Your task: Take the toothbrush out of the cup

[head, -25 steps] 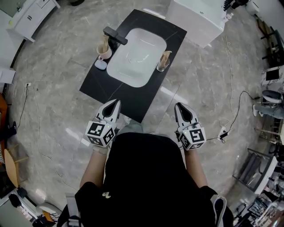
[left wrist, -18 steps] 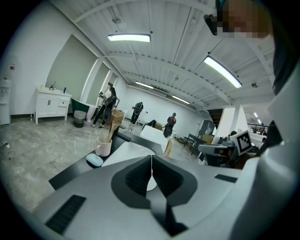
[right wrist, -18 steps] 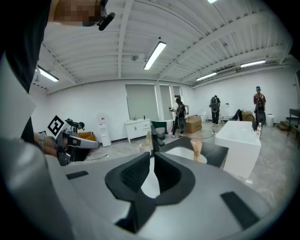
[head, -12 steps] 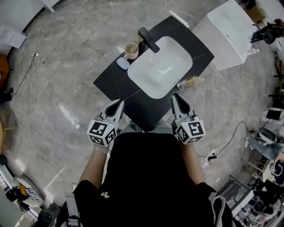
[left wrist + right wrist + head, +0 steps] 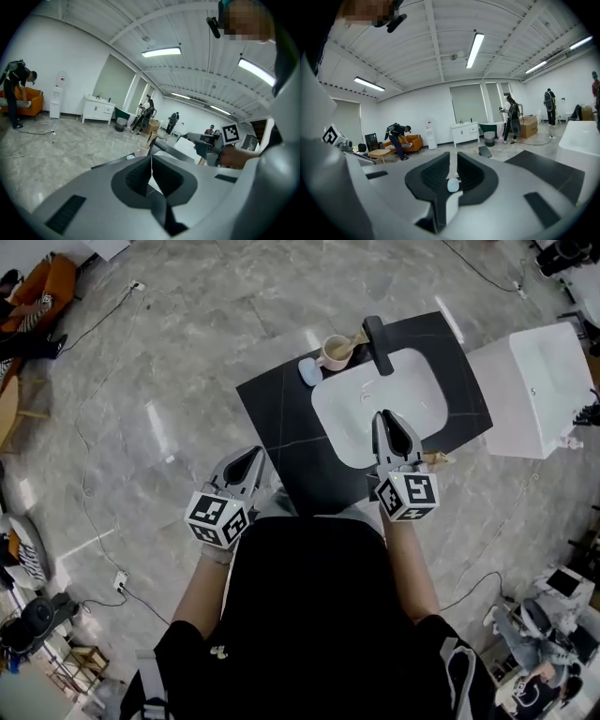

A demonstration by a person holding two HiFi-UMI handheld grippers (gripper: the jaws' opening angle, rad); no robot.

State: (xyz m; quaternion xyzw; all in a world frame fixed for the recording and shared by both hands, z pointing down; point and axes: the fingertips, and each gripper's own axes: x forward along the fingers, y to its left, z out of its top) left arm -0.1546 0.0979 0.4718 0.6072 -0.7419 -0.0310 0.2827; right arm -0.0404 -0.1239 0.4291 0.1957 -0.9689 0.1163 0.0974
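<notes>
A beige cup [image 5: 335, 353] stands at the far left of the black counter [image 5: 281, 418], beside the black faucet [image 5: 378, 343]. A wooden-handled toothbrush [image 5: 356, 338] leans out of it. In the left gripper view the same cup [image 5: 142, 149] shows just above the jaws. A second cup [image 5: 434, 459] peeks out at the counter's right edge, half hidden by my right gripper [image 5: 385, 415]. That gripper hangs over the white sink [image 5: 347, 418], shut to a narrow slit and holding nothing. My left gripper [image 5: 254, 455] is shut and empty, off the counter's near left corner.
A pale blue soap-like piece [image 5: 310, 371] lies next to the beige cup. A white cabinet [image 5: 539, 390] stands right of the counter. Cables trail over the grey floor. Several people, an orange sofa [image 5: 401, 142] and white furniture are far off in the room.
The counter has swung to the right in the head view. My right gripper has moved forward from the counter's near edge to over the sink. The left gripper stays near the body.
</notes>
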